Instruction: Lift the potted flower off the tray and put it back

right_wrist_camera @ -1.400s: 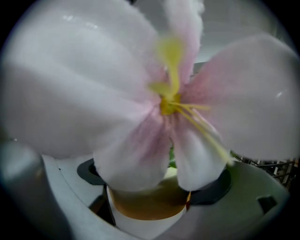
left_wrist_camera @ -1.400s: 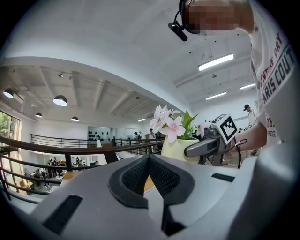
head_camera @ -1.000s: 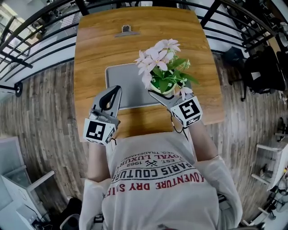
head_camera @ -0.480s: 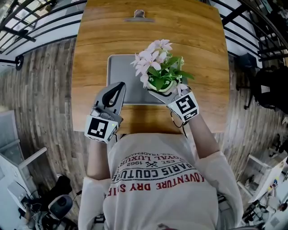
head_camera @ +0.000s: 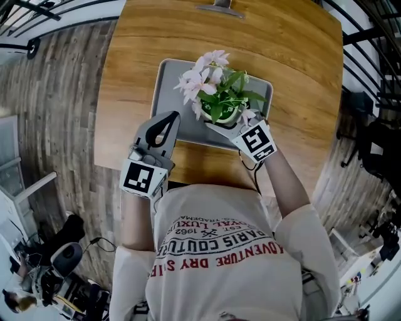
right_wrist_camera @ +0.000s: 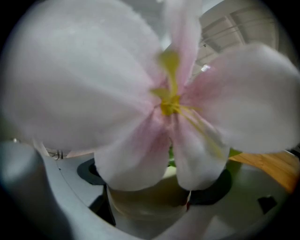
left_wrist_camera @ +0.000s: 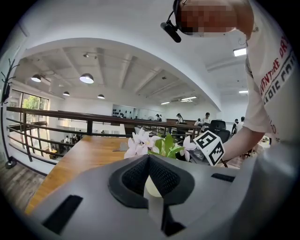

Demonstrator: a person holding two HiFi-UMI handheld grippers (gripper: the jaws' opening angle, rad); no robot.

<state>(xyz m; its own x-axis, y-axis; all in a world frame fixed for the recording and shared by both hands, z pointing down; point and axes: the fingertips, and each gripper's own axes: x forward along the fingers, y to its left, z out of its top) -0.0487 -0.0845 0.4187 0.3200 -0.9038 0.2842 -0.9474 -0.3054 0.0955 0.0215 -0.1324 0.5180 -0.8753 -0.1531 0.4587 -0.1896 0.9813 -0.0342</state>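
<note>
The potted flower (head_camera: 213, 94) has pale pink blooms, green leaves and a cream pot (head_camera: 228, 116). My right gripper (head_camera: 224, 127) is shut on the pot and holds it upright over the near right part of the grey tray (head_camera: 170, 88). Whether the pot touches the tray cannot be told. In the right gripper view a big petal (right_wrist_camera: 164, 93) fills the picture, and the pot (right_wrist_camera: 150, 199) sits between the jaws of my right gripper (right_wrist_camera: 150, 206). My left gripper (head_camera: 165, 121) is shut and empty at the tray's near left edge. Past it in the left gripper view (left_wrist_camera: 149, 161) stand the blooms (left_wrist_camera: 150, 144).
The tray lies on a wooden table (head_camera: 125, 75) with a metal clip (head_camera: 219, 7) at its far edge. Black railings (head_camera: 369, 37) and plank floor (head_camera: 62, 94) surround the table. The person's torso covers the table's near edge.
The head view has swung, so the table sits higher in the picture. The right gripper and pot now lie further inside the tray's outline. The left gripper stays at the tray's near left.
</note>
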